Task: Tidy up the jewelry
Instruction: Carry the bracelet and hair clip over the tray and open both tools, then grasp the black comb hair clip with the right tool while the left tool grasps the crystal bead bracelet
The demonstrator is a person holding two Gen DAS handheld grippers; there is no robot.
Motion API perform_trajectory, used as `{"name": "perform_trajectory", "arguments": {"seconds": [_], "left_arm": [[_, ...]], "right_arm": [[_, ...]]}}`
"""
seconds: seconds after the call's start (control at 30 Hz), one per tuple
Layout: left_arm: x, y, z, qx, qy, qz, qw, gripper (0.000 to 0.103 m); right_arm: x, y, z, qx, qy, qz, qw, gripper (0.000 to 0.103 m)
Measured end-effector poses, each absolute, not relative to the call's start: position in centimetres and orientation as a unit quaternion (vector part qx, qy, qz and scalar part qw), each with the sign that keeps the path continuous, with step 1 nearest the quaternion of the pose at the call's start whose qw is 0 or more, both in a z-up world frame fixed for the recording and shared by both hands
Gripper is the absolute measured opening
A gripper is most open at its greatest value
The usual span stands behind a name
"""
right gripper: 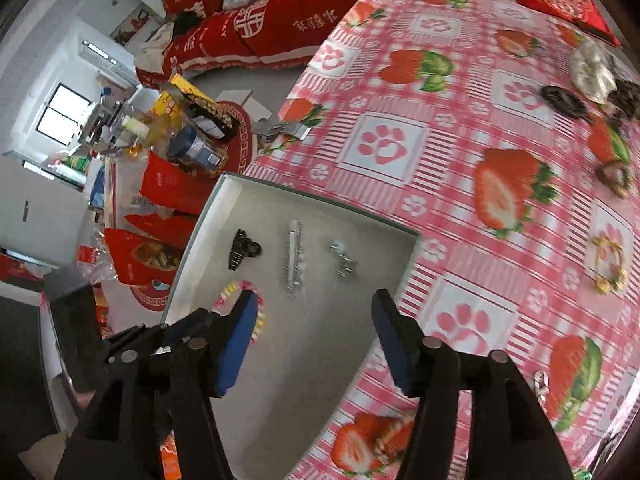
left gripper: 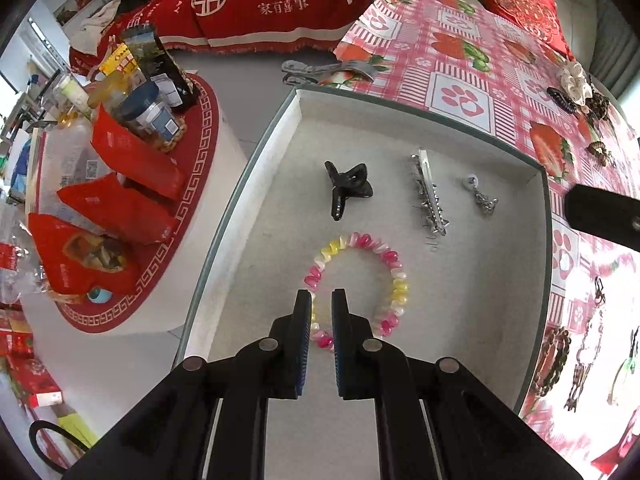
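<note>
Four pieces are lying in the grey tray (left gripper: 536, 280): a black claw clip (left gripper: 347, 190), a silver barrette (left gripper: 428, 194), a small silver charm (left gripper: 480, 196) and the pink-and-yellow coil bracelet (left gripper: 360, 280). The left gripper (left gripper: 321, 294) is hovering with fingers narrowly parted, straddling the bracelet's near-left arc, apparently not clamping it; any lift is calling for fingers squared across the coil. The right gripper (right gripper: 314, 300) is waiting over the tray, fingers spread wide and holding nothing.

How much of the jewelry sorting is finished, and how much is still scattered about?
Four pieces lie in the grey tray: a black claw clip, a silver barrette, a small silver charm and a pink-yellow coil bracelet. The left gripper, narrowly parted, is over the bracelet; the right gripper is open and empty. A scrunchie and bead bracelets remain on the tablecloth.
</note>
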State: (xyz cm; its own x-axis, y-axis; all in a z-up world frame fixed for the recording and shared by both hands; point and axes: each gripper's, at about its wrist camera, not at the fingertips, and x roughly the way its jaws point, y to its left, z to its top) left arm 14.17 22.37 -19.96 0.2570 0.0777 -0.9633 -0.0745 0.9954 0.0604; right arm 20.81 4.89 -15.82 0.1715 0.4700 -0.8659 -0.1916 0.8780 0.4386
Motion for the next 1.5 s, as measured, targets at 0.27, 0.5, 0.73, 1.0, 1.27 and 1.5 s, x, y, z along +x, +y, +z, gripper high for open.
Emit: {"name": "perform_trajectory", "arguments": {"seconds": [0.27, 0.5, 0.73, 1.0, 1.27, 1.5], "left_arm": [[13.7, 21.1, -18.6, 0.030, 0.592, 0.063, 0.803, 0.103], [13.1, 17.2, -16.6, 0.059, 0.582, 0.031, 0.810, 0.103], [12.1, 11.4, -15.7, 0.069, 0.582, -0.021, 0.810, 0.103], [10.3, 4.0, -15.7, 0.069, 0.599, -0.073, 0.794, 0.103], [8.2, -0.6, -18.0, 0.055, 0.631, -0.059, 0.771, 0.103], [6.4, -2.3, -20.4, 0.037, 0.651, -0.037, 0.757, 0.103]], "right_arm": [[18.7, -1.0, -15.4, 0.143, 0.606, 0.176, 0.763, 0.075], [16.7, -6.4, -15.7, 0.165, 0.616, 0.129, 0.759, 0.080], [14.5, -11.5, -16.5, 0.174, 0.631, 0.087, 0.751, 0.080], [12.2, -17.3, -17.6, 0.159, 0.647, 0.048, 0.744, 0.080], [10.2, -21.7, -18.3, 0.129, 0.661, 0.047, 0.738, 0.080], [8.4, -24.2, -19.2, 0.079, 0.674, 0.052, 0.733, 0.080]]}}
